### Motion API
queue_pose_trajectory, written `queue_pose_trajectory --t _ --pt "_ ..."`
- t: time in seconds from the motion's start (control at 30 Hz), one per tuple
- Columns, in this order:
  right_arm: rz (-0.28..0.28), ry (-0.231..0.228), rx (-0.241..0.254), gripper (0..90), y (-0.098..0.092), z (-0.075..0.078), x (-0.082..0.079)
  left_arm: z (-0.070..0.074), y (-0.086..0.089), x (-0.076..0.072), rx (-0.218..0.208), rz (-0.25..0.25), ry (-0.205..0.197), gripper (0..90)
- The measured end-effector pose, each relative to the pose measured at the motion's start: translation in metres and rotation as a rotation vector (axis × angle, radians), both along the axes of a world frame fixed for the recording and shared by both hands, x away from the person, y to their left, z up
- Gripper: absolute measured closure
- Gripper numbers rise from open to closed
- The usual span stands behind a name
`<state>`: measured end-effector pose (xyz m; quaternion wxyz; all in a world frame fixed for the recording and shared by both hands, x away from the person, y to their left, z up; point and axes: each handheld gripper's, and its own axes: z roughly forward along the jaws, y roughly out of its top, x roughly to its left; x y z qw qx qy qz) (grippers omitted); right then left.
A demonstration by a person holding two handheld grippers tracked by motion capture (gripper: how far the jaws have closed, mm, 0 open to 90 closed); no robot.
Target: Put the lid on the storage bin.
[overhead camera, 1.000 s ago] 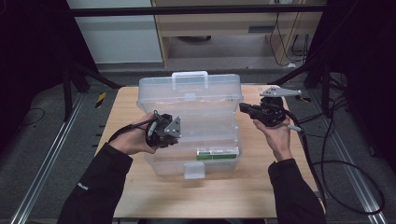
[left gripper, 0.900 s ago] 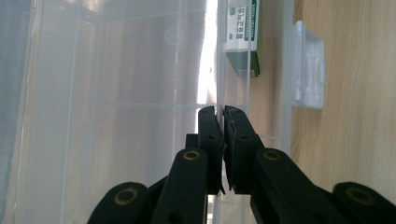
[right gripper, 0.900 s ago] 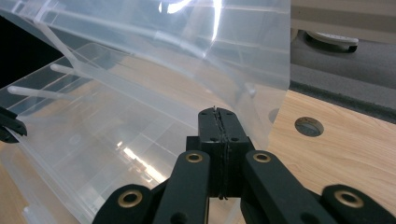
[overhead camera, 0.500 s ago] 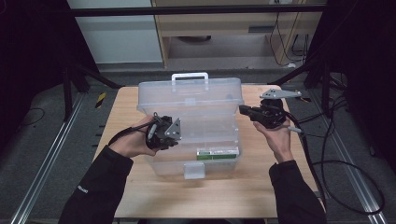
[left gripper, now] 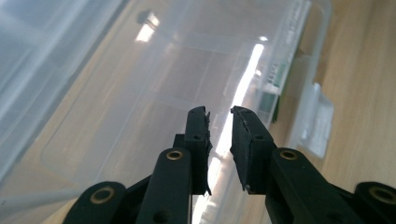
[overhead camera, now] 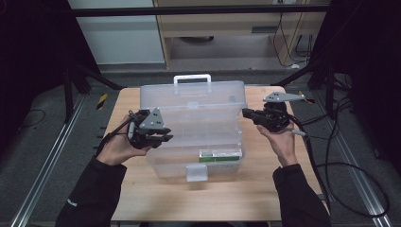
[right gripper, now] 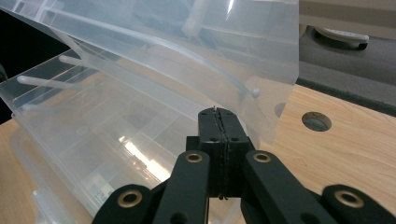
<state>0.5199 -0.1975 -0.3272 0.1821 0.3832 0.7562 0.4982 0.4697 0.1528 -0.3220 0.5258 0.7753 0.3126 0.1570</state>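
Note:
A clear plastic compartment box [overhead camera: 189, 142] stands on the wooden table [overhead camera: 265, 189] with its lid [overhead camera: 194, 97] raised and a white handle [overhead camera: 192, 78] on top. My left gripper [overhead camera: 166, 134] hovers at the box's left side, pointing in over the tray [left gripper: 140, 93]. Its jaws have just been opening, and my left gripper [left gripper: 219, 114] shows a narrow gap with nothing in it. My right gripper [overhead camera: 246, 113] sits at the lid's right edge. In its own view my right gripper [right gripper: 218, 112] is shut, pad against pad, just below the lid's corner [right gripper: 261, 84].
A white latch [overhead camera: 196, 172] hangs at the box's front, with a green label [overhead camera: 220, 154] on the front wall. A round hole [right gripper: 316, 121] marks the table to the right. Cables [overhead camera: 340, 165] trail off the right edge. Bare table lies in front of the box.
The left gripper's jaws have parted slightly. Both hands and the lid stay about where they were.

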Motion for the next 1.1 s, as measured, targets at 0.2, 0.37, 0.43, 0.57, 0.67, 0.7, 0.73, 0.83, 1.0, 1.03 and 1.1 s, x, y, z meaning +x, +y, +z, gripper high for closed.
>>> queue_pose_trajectory --t 0.2,0.37,0.43,0.57,0.67,0.7,0.73,0.83,1.0,1.03,1.1 --pt "0.006 0.005 -0.001 90.0 0.000 -0.002 -0.003 -0.006 0.018 0.002 -0.065 0.090 0.008 80.2" --pt "0.015 0.011 -0.007 90.0 0.000 -0.004 -0.004 -0.011 0.038 0.006 -0.103 0.183 0.004 87.2" --pt "0.018 0.013 -0.014 90.0 0.000 -0.005 -0.006 -0.013 0.045 0.007 -0.120 0.203 0.004 88.8" --pt "0.027 0.019 -0.016 90.0 0.001 -0.009 -0.008 -0.017 0.056 0.006 -0.143 0.233 0.005 89.1" --pt "0.031 0.024 -0.024 90.0 0.003 -0.012 -0.010 -0.019 0.060 0.004 -0.148 0.241 0.002 89.3" --pt "0.032 0.024 -0.026 90.0 0.003 -0.013 -0.010 -0.020 0.061 0.004 -0.149 0.255 -0.004 89.3" --pt "0.035 0.024 -0.027 90.0 0.003 -0.014 -0.011 -0.021 0.061 0.003 -0.157 0.261 -0.002 89.4" --pt "0.036 0.027 -0.028 90.0 0.004 -0.016 -0.012 -0.022 0.063 0.003 -0.164 0.277 -0.008 89.5" --pt "0.046 0.030 -0.030 90.0 0.002 -0.020 -0.016 -0.026 0.068 0.001 -0.181 0.286 -0.006 89.5" --pt "0.046 0.031 -0.031 90.0 0.002 -0.021 -0.017 -0.027 0.069 0.001 -0.181 0.284 -0.005 89.5" --pt "0.046 0.027 -0.040 90.0 0.003 -0.023 -0.018 -0.029 0.069 0.000 -0.186 0.287 -0.001 89.5"
